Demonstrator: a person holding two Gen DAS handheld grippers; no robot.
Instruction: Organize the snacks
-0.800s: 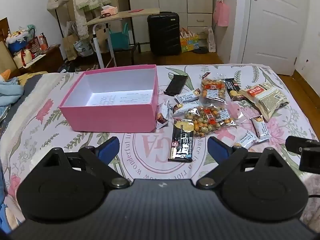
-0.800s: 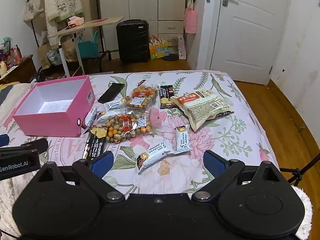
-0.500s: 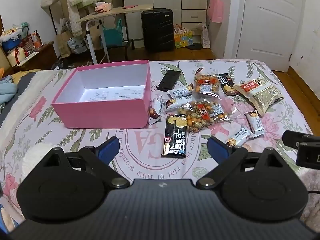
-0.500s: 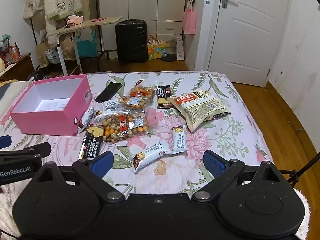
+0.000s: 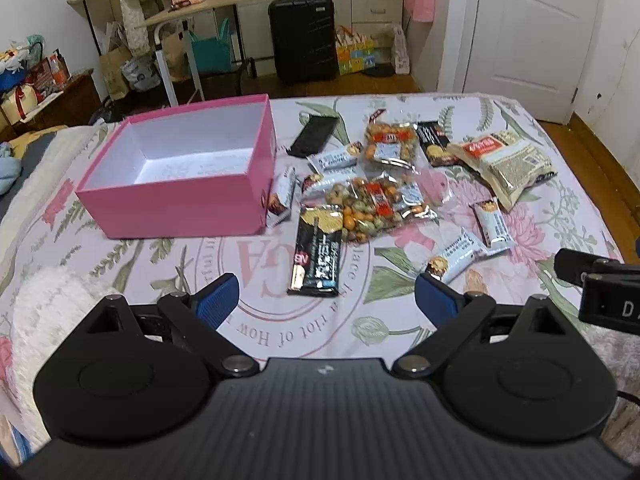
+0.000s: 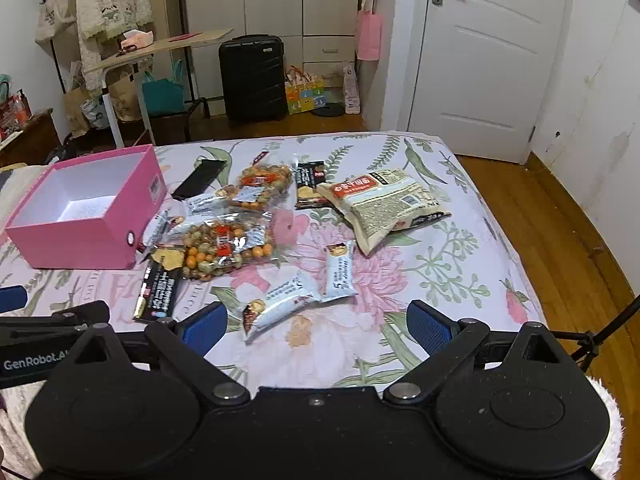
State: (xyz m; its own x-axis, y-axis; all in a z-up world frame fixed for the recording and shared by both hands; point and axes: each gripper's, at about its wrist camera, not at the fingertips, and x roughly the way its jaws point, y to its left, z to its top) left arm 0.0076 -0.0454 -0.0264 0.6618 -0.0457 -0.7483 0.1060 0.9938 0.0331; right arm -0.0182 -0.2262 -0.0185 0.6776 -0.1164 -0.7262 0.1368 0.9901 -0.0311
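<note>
An open pink box [image 5: 180,208] with a white inside stands empty on the bed's left; it also shows in the right wrist view [image 6: 84,248]. To its right lie several snack packs: a black bar pack [image 5: 318,256], a clear bag of coated peanuts [image 5: 372,206], a second such bag [image 5: 390,144], a large beige bag [image 5: 506,162], and small white bars [image 6: 280,300]. My left gripper [image 5: 326,298] is open and empty, just short of the black bar pack. My right gripper [image 6: 316,324] is open and empty, over the nearest white bar.
The floral bedsheet [image 6: 440,272] covers the bed; its right edge drops to a wooden floor [image 6: 560,240]. A black flat item [image 5: 314,136] lies behind the snacks. Beyond the bed stand a black suitcase [image 6: 252,76], a tilted side table [image 6: 160,48] and a white door [image 6: 488,60].
Both views have shifted slightly: the box and snacks sit further left and a little higher in the frames. Both grippers stay open and empty. Nothing on the bed has moved.
</note>
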